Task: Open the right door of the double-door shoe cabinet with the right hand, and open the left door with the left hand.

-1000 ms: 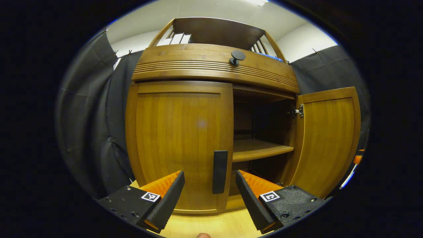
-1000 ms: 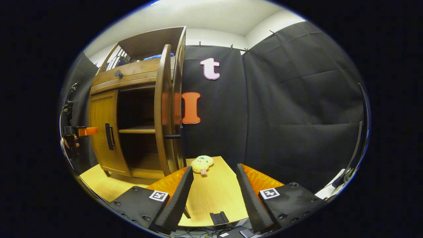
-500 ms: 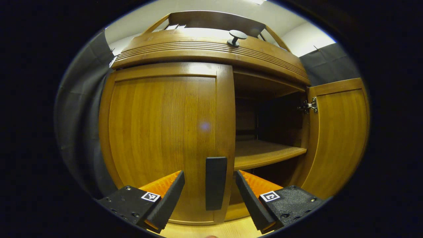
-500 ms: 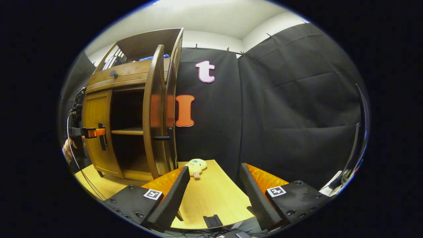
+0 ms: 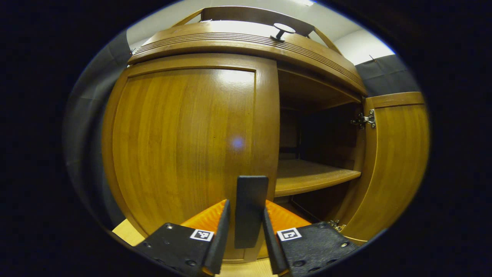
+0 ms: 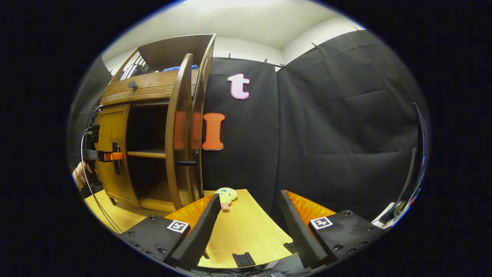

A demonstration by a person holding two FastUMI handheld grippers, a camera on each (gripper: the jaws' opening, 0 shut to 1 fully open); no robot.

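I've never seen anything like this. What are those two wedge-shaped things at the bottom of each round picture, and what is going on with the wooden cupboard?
No robot here: a person holds a two-finger gripper in each hand, and each carries a fisheye camera looking along its own fingers. In the left gripper view, the left gripper has its fingers close on either side of the handle of the left door, which is closed. In the right gripper view, the right gripper is open and holds nothing; the right door already stands open, showing a shelf. A small plush toy lies on the table beside the cabinet.
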